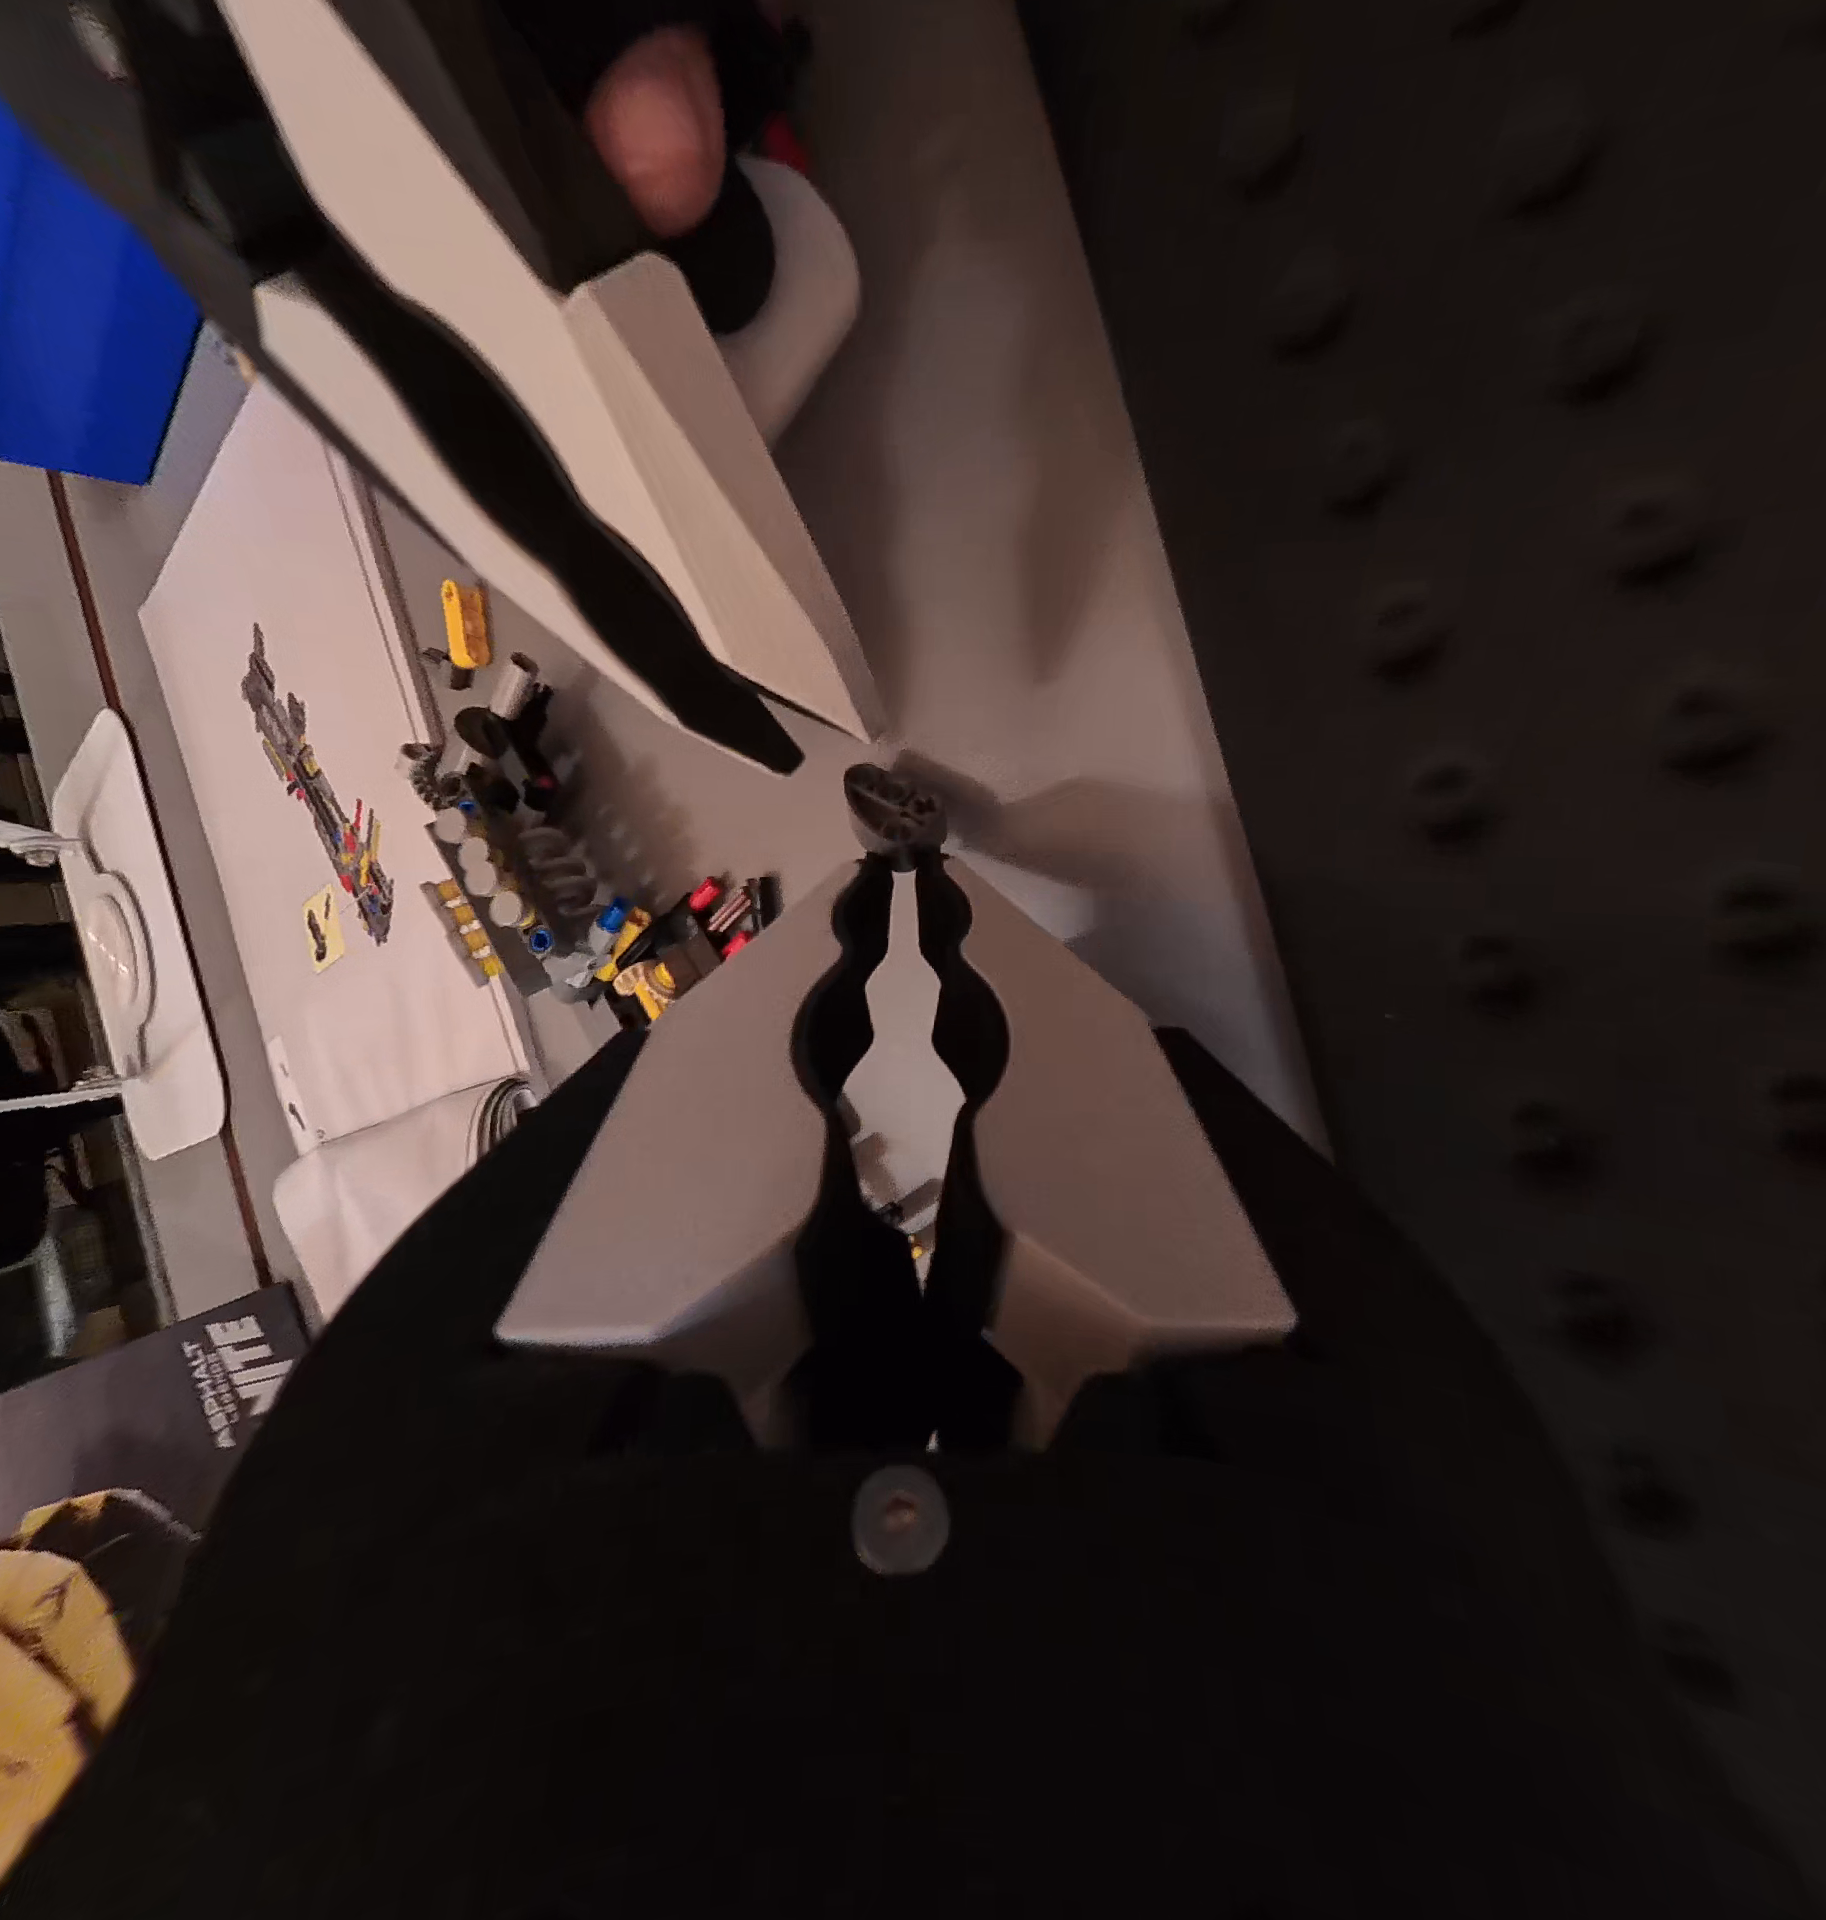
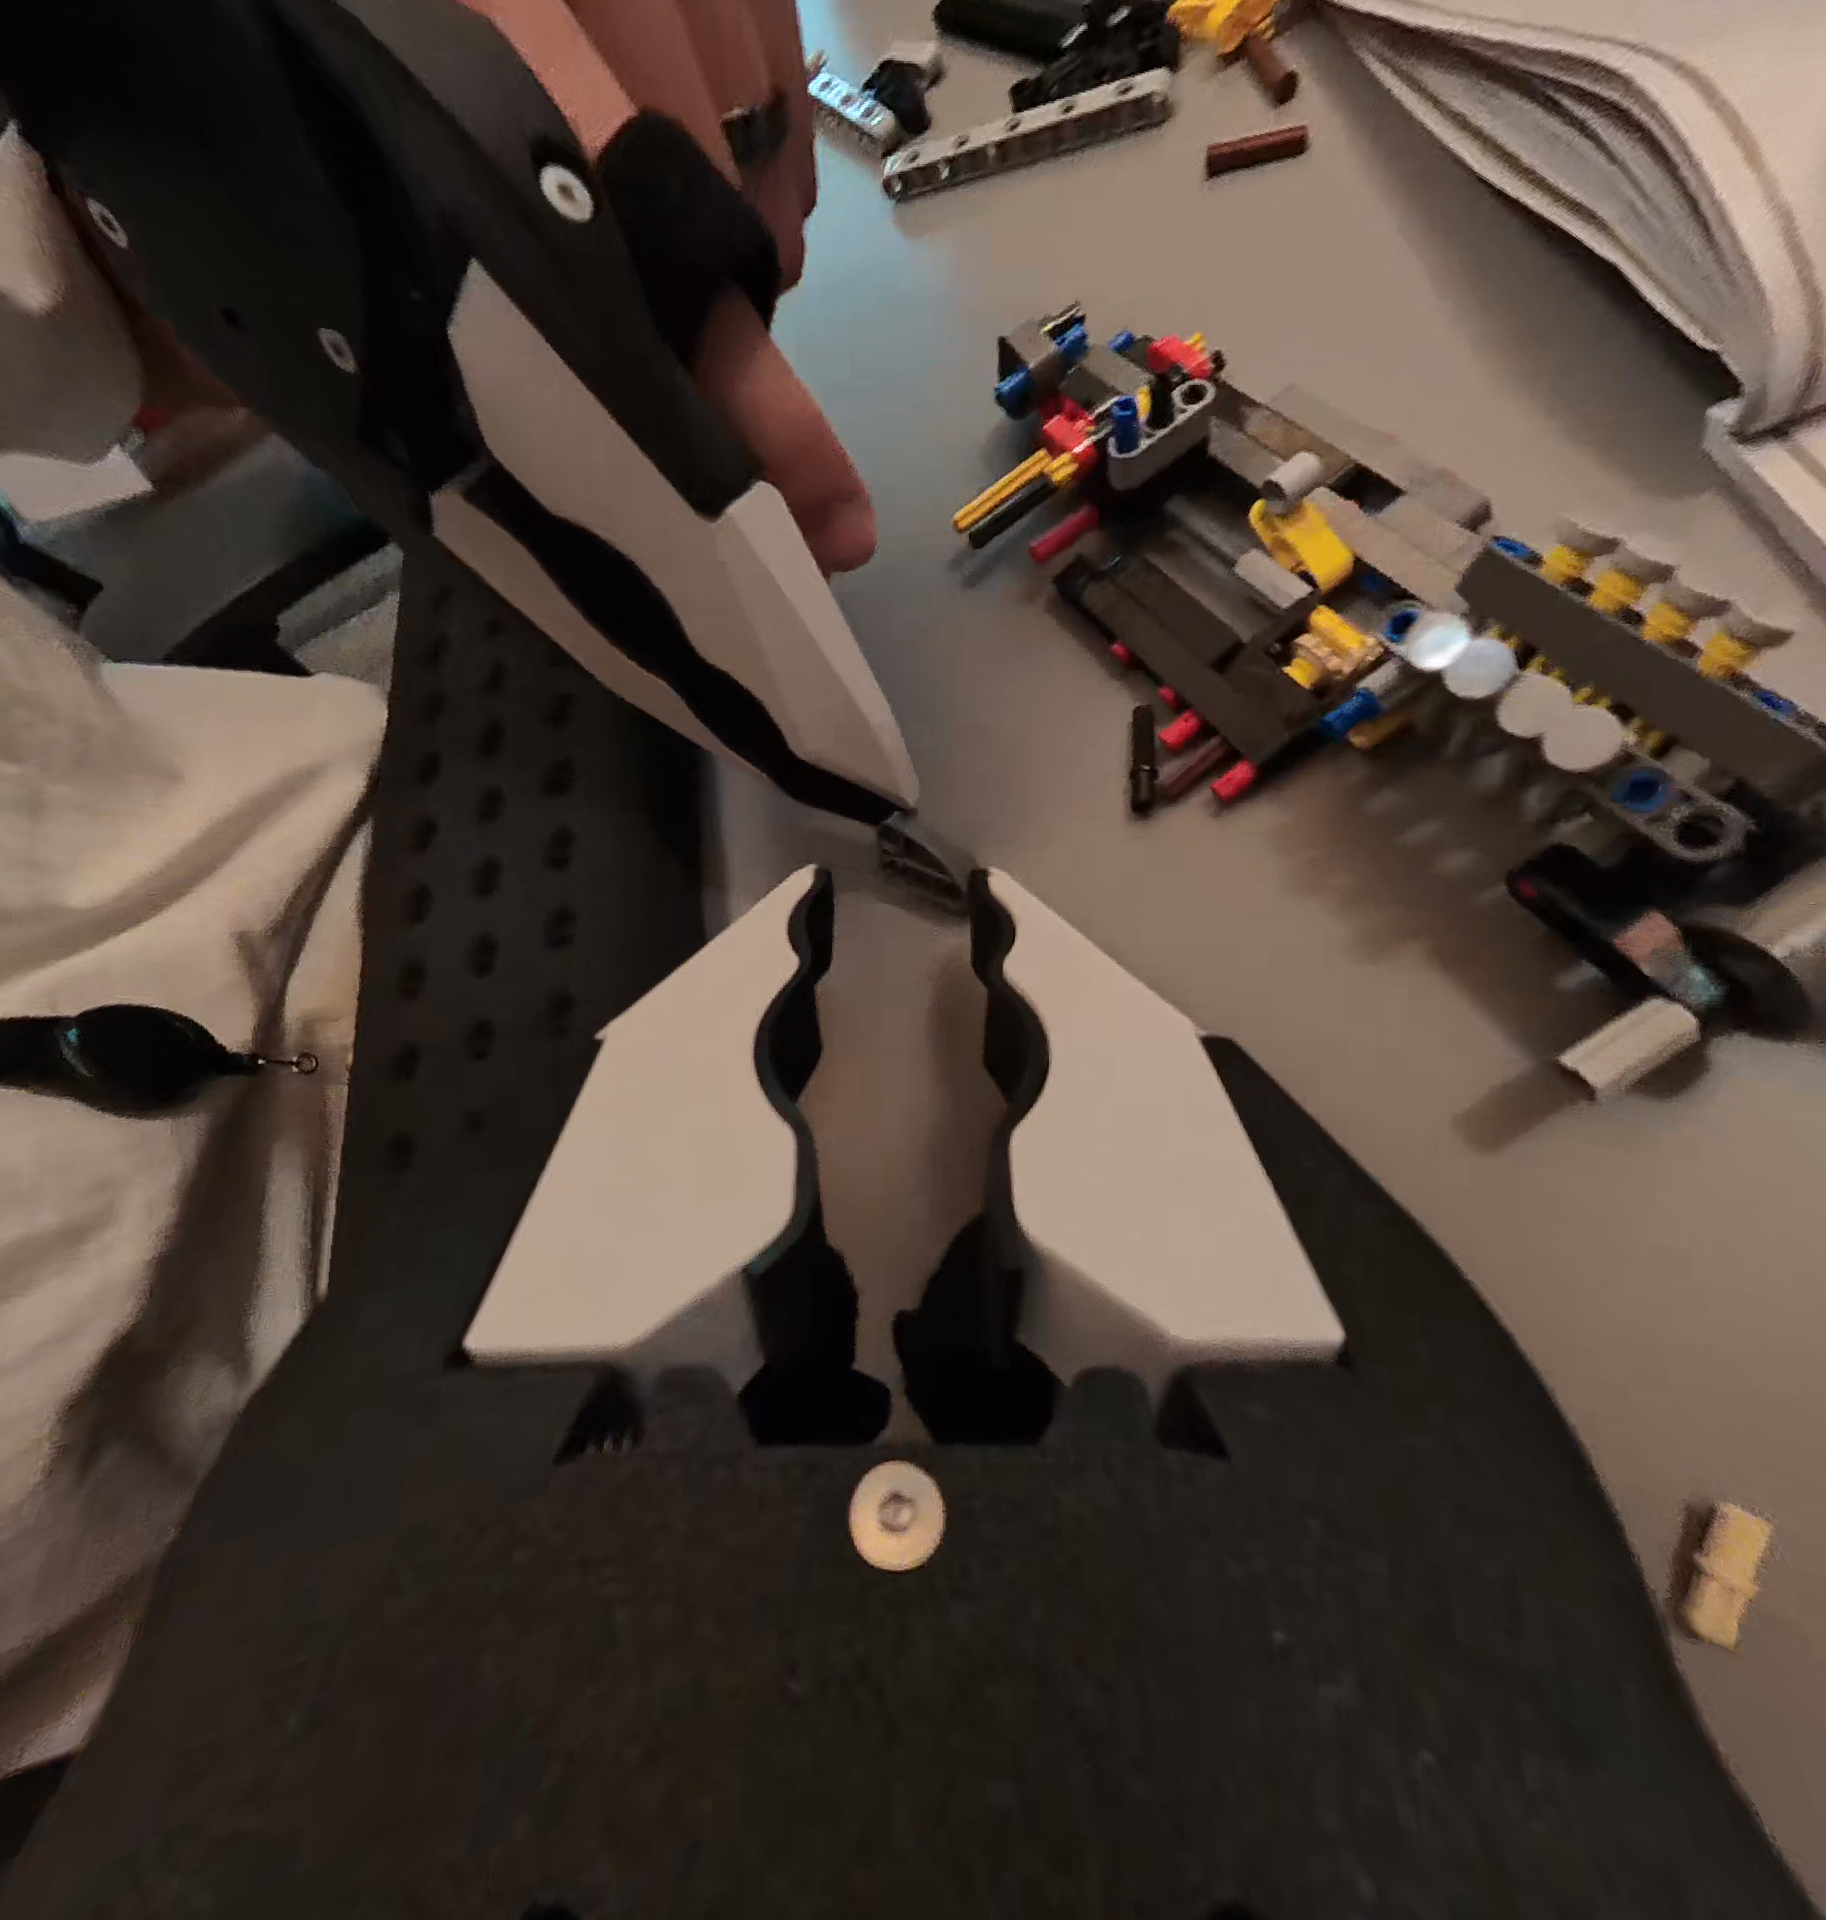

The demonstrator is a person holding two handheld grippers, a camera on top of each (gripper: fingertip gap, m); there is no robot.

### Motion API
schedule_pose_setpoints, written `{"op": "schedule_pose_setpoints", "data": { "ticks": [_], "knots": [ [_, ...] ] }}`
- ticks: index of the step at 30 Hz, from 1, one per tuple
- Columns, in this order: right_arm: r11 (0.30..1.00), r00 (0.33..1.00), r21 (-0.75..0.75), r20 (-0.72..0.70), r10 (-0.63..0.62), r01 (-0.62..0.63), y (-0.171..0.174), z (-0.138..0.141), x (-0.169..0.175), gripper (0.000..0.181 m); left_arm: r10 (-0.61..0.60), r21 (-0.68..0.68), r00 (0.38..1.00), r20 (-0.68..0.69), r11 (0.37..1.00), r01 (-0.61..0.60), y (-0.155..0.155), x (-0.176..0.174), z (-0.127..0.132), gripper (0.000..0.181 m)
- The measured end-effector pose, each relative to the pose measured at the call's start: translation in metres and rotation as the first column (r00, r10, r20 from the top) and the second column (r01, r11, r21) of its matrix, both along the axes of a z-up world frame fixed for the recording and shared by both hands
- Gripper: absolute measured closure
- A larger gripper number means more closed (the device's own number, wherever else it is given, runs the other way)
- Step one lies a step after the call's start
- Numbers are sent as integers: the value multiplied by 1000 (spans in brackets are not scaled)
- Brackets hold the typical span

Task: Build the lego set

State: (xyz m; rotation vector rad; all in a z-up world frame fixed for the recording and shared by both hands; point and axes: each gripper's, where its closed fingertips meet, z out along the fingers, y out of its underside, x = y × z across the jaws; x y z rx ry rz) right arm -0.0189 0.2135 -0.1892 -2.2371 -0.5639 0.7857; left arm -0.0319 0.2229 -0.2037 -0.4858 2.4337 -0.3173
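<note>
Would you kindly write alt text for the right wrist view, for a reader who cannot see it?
The right gripper, fingers apart, faces a small dark grey Lego piece pinched at the tip of the left gripper, which reaches in from the upper left. On the grey table to the right lies a partly built Lego model with loose pieces around it.

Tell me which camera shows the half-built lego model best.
The right wrist view: the half-built lego model lies close and large on the grey table, its yellow, blue and red pieces easy to tell apart. The left wrist view shows it only small, far off and tilted, beside the instruction sheet.
</note>
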Motion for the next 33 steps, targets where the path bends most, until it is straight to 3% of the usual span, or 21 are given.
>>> {"op": "schedule_pose_setpoints", "data": {
  "ticks": [7, 12, 17, 21, 25, 29, 33],
  "knots": [
    [994, 980, 0, 165, 107, -109, 1, -16, 0, 157, -39, 95, 999, -8, 995, 40, -2, 1, -7, 180],
    [985, 954, 7, 249, 165, -172, 1, -21, -2, 156, -6, 60, 1000, -14, 998, 7, 0, -2, -5, 179],
    [980, 947, -16, 258, 194, -196, 1, -22, -8, 167, 141, -95, 989, -54, 985, -146, 7, -11, -3, 173],
    [971, 917, 155, 384, 111, -182, 8, -14, -7, 168, 251, -277, 967, -49, 927, -254, 8, -9, 5, 160],
    [863, 907, 475, 419, -51, -171, 15, 26, -11, 168, 279, -394, 955, 101, 893, -219, 10, 1, 27, 152],
    [845, 916, 513, 394, -73, -153, 8, 37, -19, 168, 175, -354, 946, 273, 932, -70, -5, -1, 47, 160],
    [835, 928, 537, 360, -97, -121, 4, 43, -21, 168, 142, -278, 926, 349, 960, -42, -8, -1, 52, 167]
  ]
}}
